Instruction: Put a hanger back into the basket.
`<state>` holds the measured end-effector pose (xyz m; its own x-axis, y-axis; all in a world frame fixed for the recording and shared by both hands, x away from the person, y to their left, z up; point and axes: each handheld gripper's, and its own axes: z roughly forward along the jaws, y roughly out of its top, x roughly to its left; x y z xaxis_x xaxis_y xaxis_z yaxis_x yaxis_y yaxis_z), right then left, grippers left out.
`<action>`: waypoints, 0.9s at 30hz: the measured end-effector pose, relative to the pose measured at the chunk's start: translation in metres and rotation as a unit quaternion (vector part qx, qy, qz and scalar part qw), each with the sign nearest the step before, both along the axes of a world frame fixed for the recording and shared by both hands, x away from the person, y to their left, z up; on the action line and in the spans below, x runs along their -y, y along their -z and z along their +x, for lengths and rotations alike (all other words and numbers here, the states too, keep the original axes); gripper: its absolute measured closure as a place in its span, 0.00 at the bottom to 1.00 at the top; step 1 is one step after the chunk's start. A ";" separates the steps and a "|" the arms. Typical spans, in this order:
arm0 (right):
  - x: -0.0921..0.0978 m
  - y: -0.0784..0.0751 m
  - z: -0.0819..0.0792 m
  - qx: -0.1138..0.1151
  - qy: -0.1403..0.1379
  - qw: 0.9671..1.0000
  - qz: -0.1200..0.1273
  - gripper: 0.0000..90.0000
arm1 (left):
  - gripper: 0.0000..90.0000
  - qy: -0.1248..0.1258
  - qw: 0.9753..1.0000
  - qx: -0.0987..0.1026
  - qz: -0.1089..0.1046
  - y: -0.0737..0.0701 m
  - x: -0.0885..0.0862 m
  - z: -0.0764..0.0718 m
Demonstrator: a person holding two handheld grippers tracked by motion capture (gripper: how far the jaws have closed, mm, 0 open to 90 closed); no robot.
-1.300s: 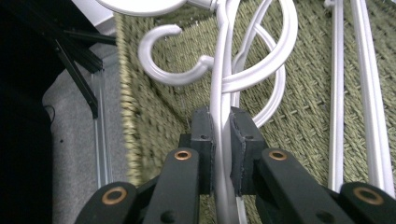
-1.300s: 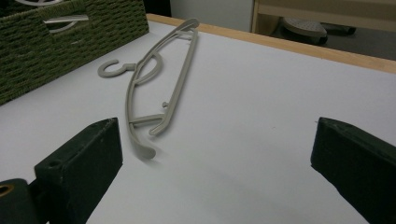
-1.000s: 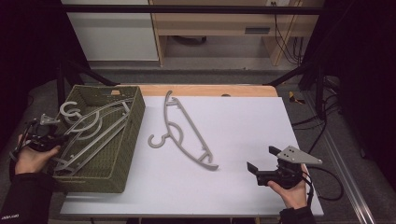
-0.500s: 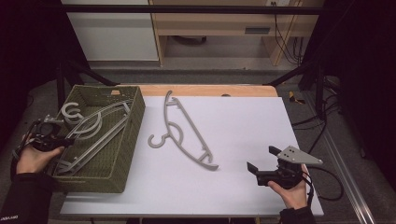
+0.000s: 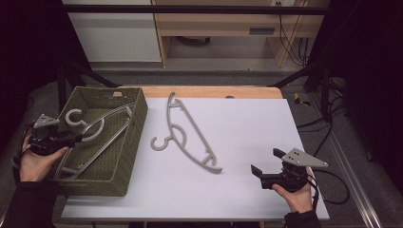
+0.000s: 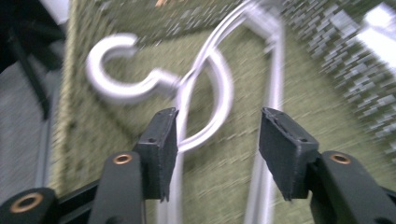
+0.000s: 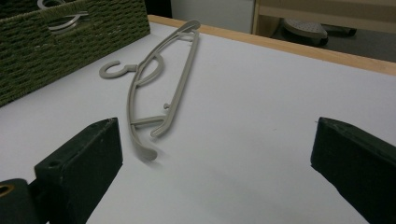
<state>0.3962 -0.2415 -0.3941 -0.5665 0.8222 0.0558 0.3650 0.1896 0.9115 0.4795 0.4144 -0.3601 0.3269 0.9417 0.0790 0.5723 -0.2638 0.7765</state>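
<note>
A grey plastic hanger (image 5: 102,126) lies in a green woven basket (image 5: 124,167) at the table's left. My left gripper (image 5: 76,139) reaches over the basket's left rim, open, just short of the hanger's hook. In the left gripper view the blurred hook (image 6: 116,79) and loop lie just beyond the open jaws of that gripper (image 6: 217,140), with one hanger arm running beside the left jaw. A second grey hanger (image 5: 190,133) lies flat mid-table. My right gripper (image 5: 264,160) rests near the front right, open and empty. From the right gripper (image 7: 217,140), this hanger (image 7: 177,79) lies ahead to the left.
The white tabletop (image 5: 266,118) has a wooden strip (image 5: 214,91) along its far edge. Behind it stand a white cabinet (image 5: 114,33) and a wooden shelf unit, with cables (image 5: 290,28) at the right. The basket's side wall (image 7: 46,46) rises at the left in the right gripper view.
My left gripper has edged forward and right over the basket rim, closer to the hanger's hook. The right gripper and the table hanger have not moved.
</note>
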 end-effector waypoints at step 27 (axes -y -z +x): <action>0.000 -0.003 -0.001 0.005 0.000 1.000 0.004 0.03 | 0.17 0.133 0.983 0.096 -0.086 -0.019 0.134 -0.048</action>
<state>0.3954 -0.2417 -0.3909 -0.5671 0.8216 0.0577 0.3567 0.1819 0.9164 0.4315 0.2801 -0.3413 0.5585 0.8295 0.0110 0.3390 -0.2402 0.9096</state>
